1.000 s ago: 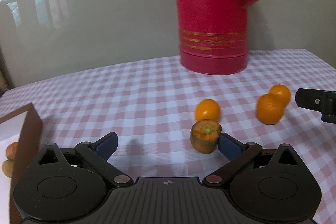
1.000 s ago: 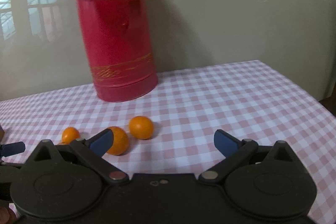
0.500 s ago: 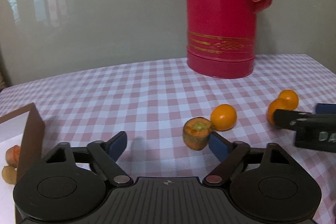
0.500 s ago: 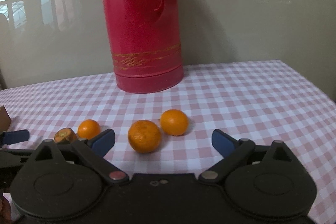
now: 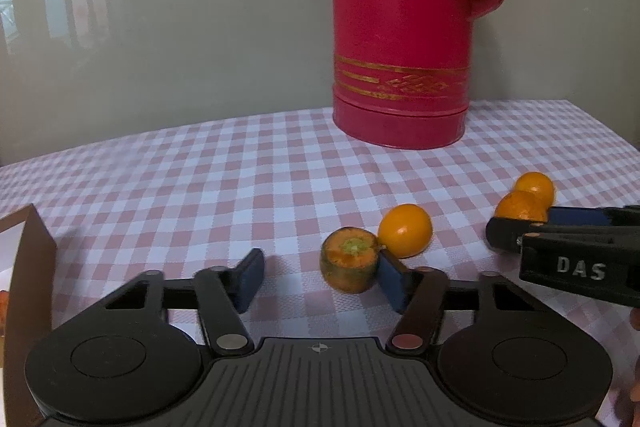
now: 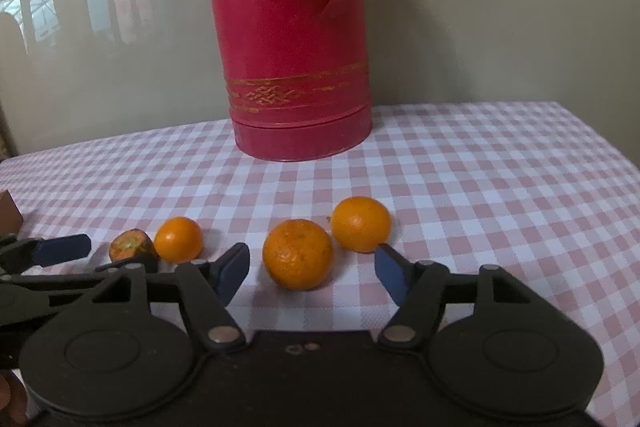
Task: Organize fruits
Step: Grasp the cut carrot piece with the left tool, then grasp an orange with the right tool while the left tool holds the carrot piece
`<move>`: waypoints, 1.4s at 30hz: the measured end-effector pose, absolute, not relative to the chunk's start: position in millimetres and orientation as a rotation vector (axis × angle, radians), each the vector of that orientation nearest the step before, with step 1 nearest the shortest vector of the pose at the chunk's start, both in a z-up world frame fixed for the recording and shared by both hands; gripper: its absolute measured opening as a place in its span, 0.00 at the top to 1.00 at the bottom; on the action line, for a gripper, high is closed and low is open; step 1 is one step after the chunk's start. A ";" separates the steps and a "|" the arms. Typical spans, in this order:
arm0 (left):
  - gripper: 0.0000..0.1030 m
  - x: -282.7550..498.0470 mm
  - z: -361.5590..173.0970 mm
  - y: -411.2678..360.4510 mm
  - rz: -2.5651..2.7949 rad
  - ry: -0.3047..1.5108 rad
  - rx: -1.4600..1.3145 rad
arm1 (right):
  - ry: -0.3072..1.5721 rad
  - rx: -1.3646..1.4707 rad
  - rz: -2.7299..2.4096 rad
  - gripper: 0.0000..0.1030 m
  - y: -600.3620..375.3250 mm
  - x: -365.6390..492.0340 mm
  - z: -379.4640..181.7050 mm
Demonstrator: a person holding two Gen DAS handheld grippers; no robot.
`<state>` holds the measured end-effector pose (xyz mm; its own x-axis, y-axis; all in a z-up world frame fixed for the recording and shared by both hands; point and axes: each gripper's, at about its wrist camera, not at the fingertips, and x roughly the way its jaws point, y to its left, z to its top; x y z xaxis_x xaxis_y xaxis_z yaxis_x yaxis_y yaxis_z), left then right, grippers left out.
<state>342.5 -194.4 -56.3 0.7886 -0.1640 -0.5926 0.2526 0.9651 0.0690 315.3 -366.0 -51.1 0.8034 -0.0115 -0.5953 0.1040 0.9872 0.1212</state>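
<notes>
A short carrot stub (image 5: pixel 349 264) with a cut orange-green top lies on the pink checked cloth. It sits between the fingers of my left gripper (image 5: pixel 322 279), whose jaws are closing. The right pad (image 5: pixel 392 281) touches the stub and the left pad (image 5: pixel 250 279) stands apart. A small orange (image 5: pixel 405 235) lies just behind the stub. My right gripper (image 6: pixel 311 273) is closing too, with a large orange (image 6: pixel 298 253) between its pads and gaps on both sides. Another orange (image 6: pixel 360 223) rests behind it to the right.
A tall red thermos jug (image 5: pixel 402 27) stands at the back of the table. A brown box wall (image 5: pixel 32 267) rises at the left edge. The table's right edge (image 6: pixel 600 139) drops off near the wall. The right gripper's arm (image 5: pixel 576 259) reaches in beside my left gripper.
Both pairs of jaws have narrowed from wide open. The right gripper swung over so the large orange now sits between its pads. The carrot stub now lies inside the left gripper's fingers.
</notes>
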 end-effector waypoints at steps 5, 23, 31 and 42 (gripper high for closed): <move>0.71 339.6 -55.8 -197.4 -0.243 0.612 0.152 | 0.636 0.135 -0.052 0.72 -363.6 316.2 -50.4; 0.71 306.9 -45.4 -177.0 -0.227 0.514 0.136 | 0.599 0.126 -0.047 0.73 -357.8 291.3 -32.6; 0.71 275.3 -37.1 -167.7 -0.233 0.506 0.126 | 0.583 0.102 -0.034 0.73 -346.7 272.5 -20.1; 0.71 212.4 -12.0 -139.9 -0.202 0.450 0.125 | 0.559 0.078 0.001 0.73 -328.3 218.4 -3.0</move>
<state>212.4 -139.9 -12.0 0.8811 -0.1655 -0.4430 0.2207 0.9724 0.0756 218.4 -328.3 -3.0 0.8479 0.0219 -0.5297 0.0204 0.9971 0.0739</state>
